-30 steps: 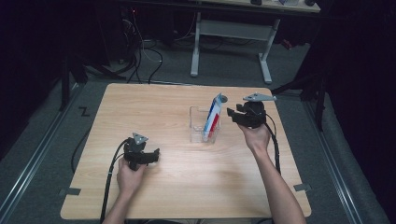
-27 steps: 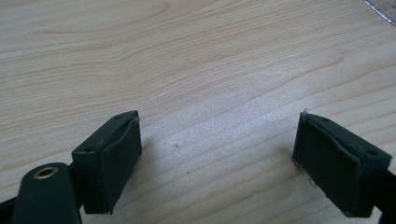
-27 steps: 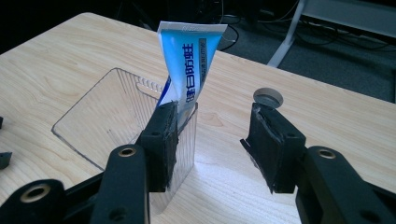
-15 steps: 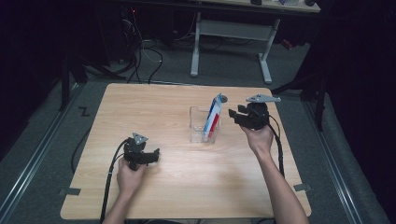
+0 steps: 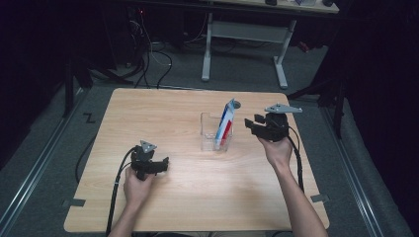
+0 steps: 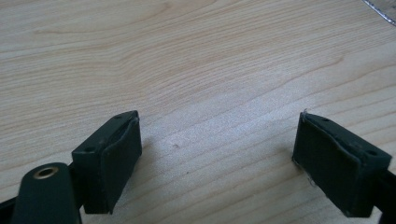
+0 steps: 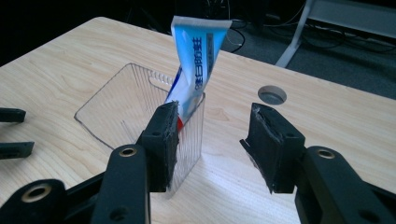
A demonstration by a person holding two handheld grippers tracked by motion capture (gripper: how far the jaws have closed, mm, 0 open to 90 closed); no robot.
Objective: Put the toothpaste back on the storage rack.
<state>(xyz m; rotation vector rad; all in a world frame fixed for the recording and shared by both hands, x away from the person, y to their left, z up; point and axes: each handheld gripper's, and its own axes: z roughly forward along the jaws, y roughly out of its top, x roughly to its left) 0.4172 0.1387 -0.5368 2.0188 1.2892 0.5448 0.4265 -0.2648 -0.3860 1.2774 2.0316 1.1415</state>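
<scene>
A blue, white and red toothpaste tube [image 5: 227, 117] [image 7: 196, 56] stands tilted in a clear ribbed plastic holder [image 5: 212, 136] [image 7: 133, 105] near the table's middle. My right gripper [image 5: 253, 125] [image 7: 214, 122] hovers just right of the holder, open, with nothing between its jaws; its left pad [image 7: 166, 135] sits close beside the holder's wall. My left gripper [image 5: 160, 165] [image 6: 217, 140] rests low on the wood at the front left, open and holding nothing.
The wooden table [image 5: 163, 113] has a round cable hole [image 5: 235, 104] [image 7: 272, 94] behind the holder. The holder's corner [image 6: 379, 7] shows at the top right of the left gripper view. Dark floor, cables and another desk's legs [image 5: 281, 64] lie beyond the far edge.
My right gripper has drifted slightly to the right and toward the person, away from the holder. The left gripper and the tube have not moved.
</scene>
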